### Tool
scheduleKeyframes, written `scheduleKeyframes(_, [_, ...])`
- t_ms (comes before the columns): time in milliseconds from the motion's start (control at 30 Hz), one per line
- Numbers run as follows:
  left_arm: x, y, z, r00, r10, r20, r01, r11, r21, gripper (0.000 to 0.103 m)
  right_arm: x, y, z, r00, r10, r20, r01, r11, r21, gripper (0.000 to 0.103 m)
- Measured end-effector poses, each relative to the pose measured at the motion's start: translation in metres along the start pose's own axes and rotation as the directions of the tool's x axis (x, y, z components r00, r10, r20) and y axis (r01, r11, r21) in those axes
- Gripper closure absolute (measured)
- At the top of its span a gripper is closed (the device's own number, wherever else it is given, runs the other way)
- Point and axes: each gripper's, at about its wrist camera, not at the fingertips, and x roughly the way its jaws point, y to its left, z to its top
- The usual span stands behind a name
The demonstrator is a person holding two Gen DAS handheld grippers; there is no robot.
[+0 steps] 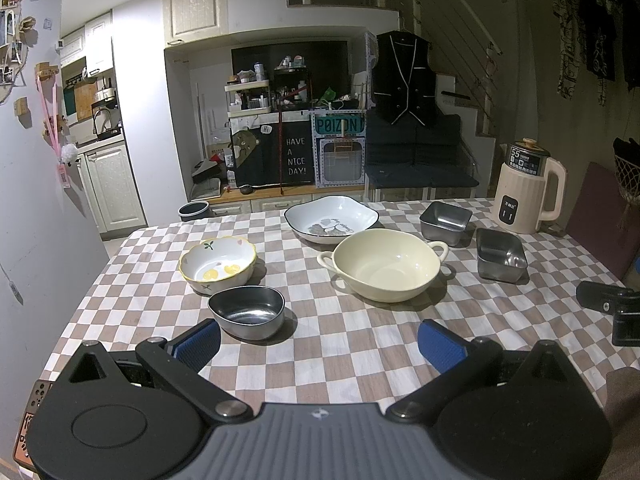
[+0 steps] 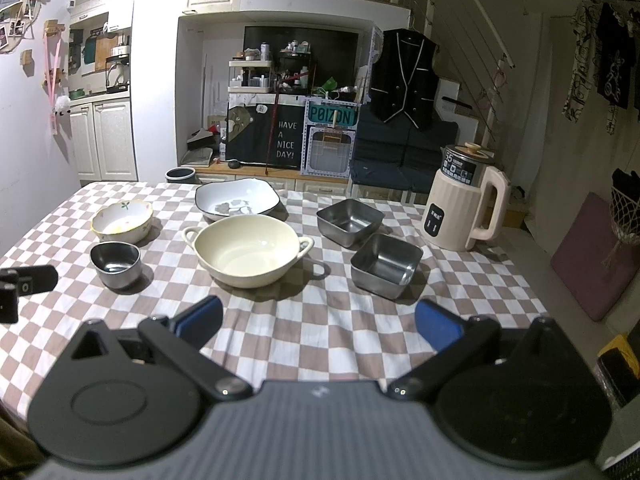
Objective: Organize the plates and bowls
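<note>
On the checkered tablecloth [image 1: 352, 344] stand a cream two-handled bowl [image 1: 385, 264] [image 2: 247, 254], a white square plate with a dark rim [image 1: 331, 218] [image 2: 237, 202], a flowered bowl with a yellow rim [image 1: 218, 262] [image 2: 122, 220], a small round steel bowl [image 1: 247, 316] [image 2: 116, 262] and two square steel tins [image 1: 445, 221] [image 1: 501, 254] [image 2: 349, 220] [image 2: 386, 264]. My left gripper [image 1: 320, 344] is open and empty, just behind the small steel bowl. My right gripper [image 2: 318, 322] is open and empty, in front of the cream bowl and the nearer tin.
A cream electric kettle [image 1: 528, 188] [image 2: 466, 204] stands at the table's far right. A purple cushion [image 2: 592, 256] lies right of the table. Each view shows the other gripper at its edge [image 1: 612, 312] [image 2: 24, 286].
</note>
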Motion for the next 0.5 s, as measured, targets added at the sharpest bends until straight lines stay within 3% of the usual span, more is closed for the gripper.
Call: scheduleKeyframes(500, [0.0002, 0.0003, 0.0001, 1.000, 0.000, -0.001, 0.000, 1.000, -0.001, 0.000, 0.0006, 0.0008, 0.0008, 1.000, 0.001, -0.001, -0.001, 1.000, 0.000, 0.000])
